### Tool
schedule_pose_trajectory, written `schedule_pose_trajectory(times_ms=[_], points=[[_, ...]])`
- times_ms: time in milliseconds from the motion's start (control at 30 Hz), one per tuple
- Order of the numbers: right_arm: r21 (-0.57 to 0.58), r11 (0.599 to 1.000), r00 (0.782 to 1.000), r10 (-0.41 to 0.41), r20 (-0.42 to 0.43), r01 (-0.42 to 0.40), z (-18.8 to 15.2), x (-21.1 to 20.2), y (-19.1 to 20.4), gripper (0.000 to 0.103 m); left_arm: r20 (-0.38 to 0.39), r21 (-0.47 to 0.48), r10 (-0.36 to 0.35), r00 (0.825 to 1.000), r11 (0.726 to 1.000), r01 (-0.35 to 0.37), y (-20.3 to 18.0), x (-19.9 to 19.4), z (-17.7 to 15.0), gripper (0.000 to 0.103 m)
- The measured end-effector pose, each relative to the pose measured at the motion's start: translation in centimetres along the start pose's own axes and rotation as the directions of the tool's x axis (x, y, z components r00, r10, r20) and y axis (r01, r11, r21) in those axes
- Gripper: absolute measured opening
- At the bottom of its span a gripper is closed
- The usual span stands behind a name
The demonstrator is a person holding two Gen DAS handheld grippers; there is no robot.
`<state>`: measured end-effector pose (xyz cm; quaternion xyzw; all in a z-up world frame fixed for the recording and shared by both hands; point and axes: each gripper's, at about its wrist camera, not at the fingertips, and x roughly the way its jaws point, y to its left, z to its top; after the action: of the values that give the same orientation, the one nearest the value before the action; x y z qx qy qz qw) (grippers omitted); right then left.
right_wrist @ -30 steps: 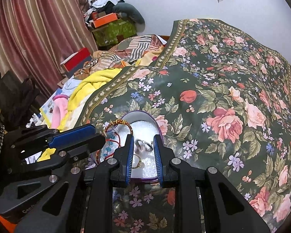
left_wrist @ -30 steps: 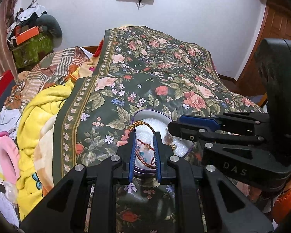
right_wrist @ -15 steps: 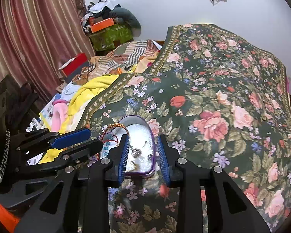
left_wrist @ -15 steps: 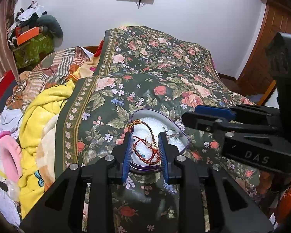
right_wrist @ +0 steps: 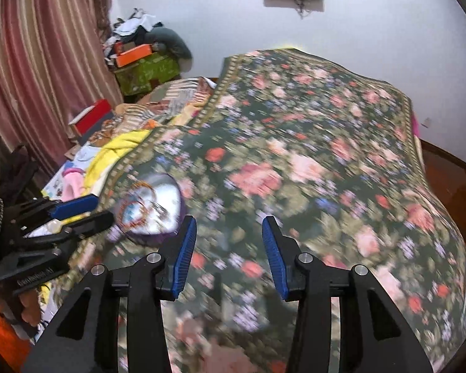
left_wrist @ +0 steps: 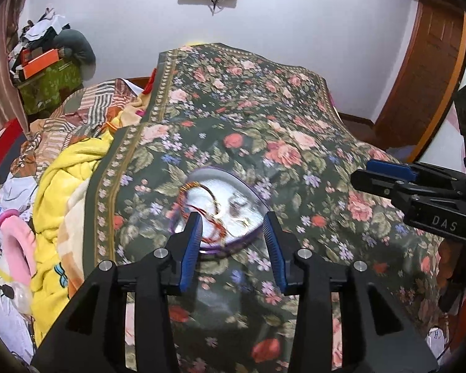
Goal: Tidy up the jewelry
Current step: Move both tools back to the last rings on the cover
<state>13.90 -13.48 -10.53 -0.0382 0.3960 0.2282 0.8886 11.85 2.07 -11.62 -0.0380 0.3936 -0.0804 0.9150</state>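
A purple-rimmed heart-shaped box [left_wrist: 251,192] lies on the floral bedspread, white inside. It holds a red and gold thread bracelet [left_wrist: 202,208] and small metal pieces [left_wrist: 236,208]. My left gripper [left_wrist: 233,220] is open, raised just in front of the box, with nothing between its blue pads. In the right wrist view the box [right_wrist: 158,214] appears blurred at the left. My right gripper [right_wrist: 230,223] is open and empty over bare bedspread, to the right of the box. The left gripper's fingers [right_wrist: 77,208] show at that view's left edge.
The floral bedspread [left_wrist: 264,124] covers most of the bed. A yellow blanket [left_wrist: 65,180], striped cloth and a pink item lie along the left side. Boxes and clothes [left_wrist: 46,71] are piled in the far left corner. A wooden door [left_wrist: 425,71] stands at the right.
Both grippers have opened wide and drawn back and up from the box. The right gripper has swung to the right, away from the box. The jewelry stays in the box.
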Motion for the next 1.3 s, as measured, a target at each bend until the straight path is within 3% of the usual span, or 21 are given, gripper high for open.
schedule_pose_trajectory(times_ms=[167, 467, 867, 1033, 1067, 1300], points=[[0.048, 0.998, 0.998, -0.035, -0.059, 0.038, -2.3, 0.1, -2.5, 0.040, -0.034, 0.023, -0.020, 0.999, 1.000, 0.020, -1.9, 0.6, -0.9, 0.043], [0.086, 0.995, 0.986, -0.028, -0.161, 0.042, -5.8, 1.8, -4.1, 0.040, -0.111, 0.059, -0.064, 0.992, 0.996, 0.071, -4.8, 2.9, -2.3, 0.044], [0.094, 0.995, 0.977, 0.032, -0.210, -0.013, -5.9, 4.7, -3.3, 0.040, -0.150, 0.056, -0.078, 0.985, 0.995, 0.088, -4.9, 4.9, -3.1, 0.044], [0.078, 0.997, 0.977, 0.023, -0.210, -0.006, -5.7, 5.8, -2.8, 0.027, -0.156, 0.040, -0.086, 0.984, 0.995, 0.093, -4.5, 5.2, -3.2, 0.044], [0.079, 0.997, 0.978, 0.018, -0.206, -0.002, -5.6, 5.9, -2.8, 0.018, -0.156, 0.039, -0.087, 0.984, 0.995, 0.094, -4.5, 5.2, -3.2, 0.044], [0.066, 0.998, 0.983, 0.007, -0.186, 0.006, -5.5, 5.3, -2.4, 0.017, -0.148, 0.047, -0.083, 0.986, 0.995, 0.090, -4.5, 4.9, -3.2, 0.044]])
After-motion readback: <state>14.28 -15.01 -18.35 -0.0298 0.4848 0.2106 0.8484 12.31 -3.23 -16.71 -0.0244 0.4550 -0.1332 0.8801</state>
